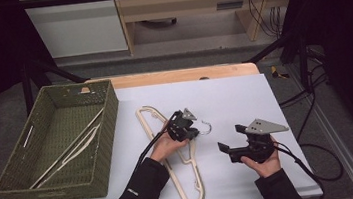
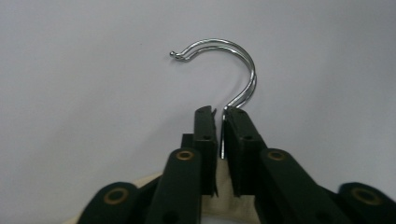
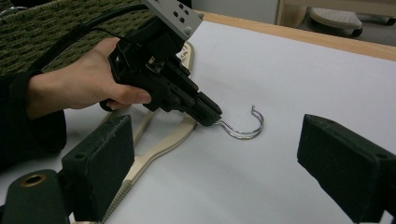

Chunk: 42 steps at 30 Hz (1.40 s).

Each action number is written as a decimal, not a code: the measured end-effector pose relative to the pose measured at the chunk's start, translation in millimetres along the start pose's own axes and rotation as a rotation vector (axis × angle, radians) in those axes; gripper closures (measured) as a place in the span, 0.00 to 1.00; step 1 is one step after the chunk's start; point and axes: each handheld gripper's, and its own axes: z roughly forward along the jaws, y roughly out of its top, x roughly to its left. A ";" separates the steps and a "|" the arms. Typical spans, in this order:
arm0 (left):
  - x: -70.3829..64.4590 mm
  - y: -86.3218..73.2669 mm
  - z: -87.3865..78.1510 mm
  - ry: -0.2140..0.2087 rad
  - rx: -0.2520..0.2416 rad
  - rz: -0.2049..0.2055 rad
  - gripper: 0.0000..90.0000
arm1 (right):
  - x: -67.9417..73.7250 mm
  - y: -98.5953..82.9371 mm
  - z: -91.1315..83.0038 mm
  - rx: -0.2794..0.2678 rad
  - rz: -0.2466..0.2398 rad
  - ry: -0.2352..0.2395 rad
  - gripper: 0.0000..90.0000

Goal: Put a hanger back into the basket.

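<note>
— Nearest me lies the hanger point(image 1: 186, 179), its cream frame stretched over the white sheet point(image 1: 234, 98) from the near edge toward the far left. What do you want to know?

— What is your left gripper point(image 1: 194, 128) doing?

— Its jaws are pressed together on the stem of the metal hook point(image 2: 233, 60), right where the hook leaves the cream neck. In the left gripper view the hook curls up and over to the left beyond the jaw tips. In the right gripper view it lies low over the sheet, to the right of my left hand point(image 3: 88, 81).

— And the right gripper point(image 1: 233, 138)?

— Its jaws stand wide apart with nothing between them. I hold it above the sheet, to the right of the hook and a little nearer to me, pointing left toward it, well apart from the hanger.

— Anything else on the table?

— A green woven basket point(image 1: 109, 122) sits at the left, just beside the sheet's edge. More pale hangers point(image 1: 69, 147) lie slanted inside it.
</note>
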 end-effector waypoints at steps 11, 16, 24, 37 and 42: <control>-2.0 3.5 -23.6 0.007 -0.045 0.022 0.98 | 4.1 -3.7 9.2 0.020 0.021 0.050 0.15; -7.4 3.7 -44.2 0.022 -0.119 0.018 0.98 | 7.6 -5.1 15.4 0.027 0.030 0.083 0.18; -13.8 1.3 -68.8 0.045 -0.159 0.055 0.98 | 23.2 -3.8 37.4 0.063 0.051 0.155 0.21; -17.1 -3.0 -84.8 0.064 -0.199 0.063 0.98 | 42.3 -3.2 92.9 0.154 0.097 0.229 0.36; -17.4 -4.2 -89.0 0.066 -0.208 0.063 0.98 | 42.4 -3.5 106.0 0.173 0.128 0.242 0.52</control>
